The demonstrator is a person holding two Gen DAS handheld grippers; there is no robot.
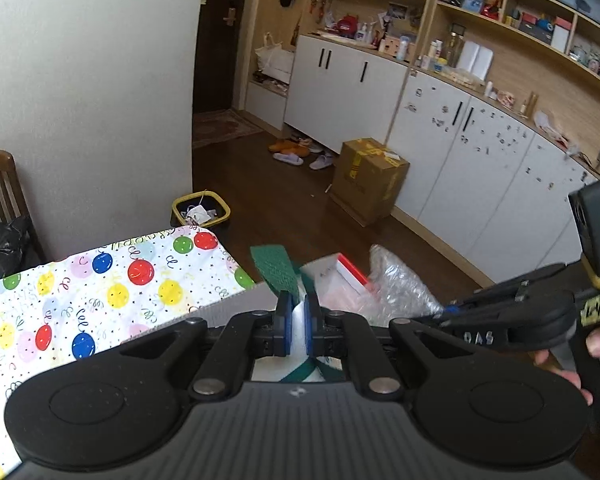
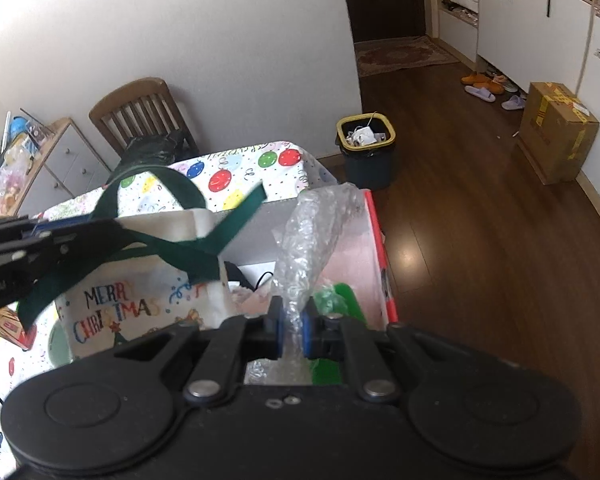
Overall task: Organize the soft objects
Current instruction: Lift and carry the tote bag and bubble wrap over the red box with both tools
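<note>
Blue pads of the left gripper (image 1: 296, 326) pinch the cream edge of a tote bag (image 1: 298, 320), its green strap (image 1: 276, 266) rising ahead over the balloon-print tablecloth (image 1: 100, 292); the right gripper (image 1: 452, 314) reaches in from the right beside crumpled bubble wrap (image 1: 400, 284). From the right wrist, the right gripper (image 2: 293, 330) is clamped on the bubble wrap (image 2: 312, 236), held over an open red-rimmed box (image 2: 376, 240). Left of it the left gripper (image 2: 46, 236) lifts the "Merry Christmas" tote bag (image 2: 140, 304) by its top, above the table.

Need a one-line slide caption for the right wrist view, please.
Right hand-held gripper pinching bubble wrap over an open box, beside the Christmas tote bag.
</note>
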